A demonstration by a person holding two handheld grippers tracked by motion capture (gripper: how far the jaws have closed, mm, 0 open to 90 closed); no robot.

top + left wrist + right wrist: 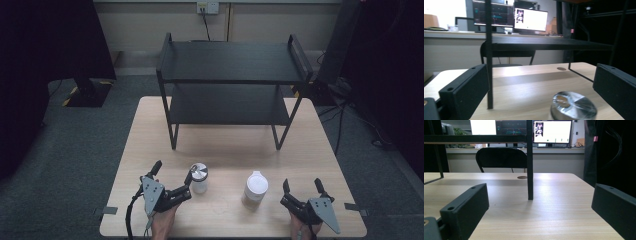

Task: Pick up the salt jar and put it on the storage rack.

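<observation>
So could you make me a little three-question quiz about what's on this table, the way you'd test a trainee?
1. True or false: the left gripper is shut on the silver-capped bottle.
2. Which container stands nearer the right gripper?
A. the white-lidded jar
B. the silver-capped bottle
C. a red mug
3. Fill in: both levels of the black shelf rack are ____.

Key
1. False: its jaws stand apart, with the bottle's cap low between them in the left gripper view, not clamped.
2. A
3. Bare: nothing stands on either level in the high view.
</observation>
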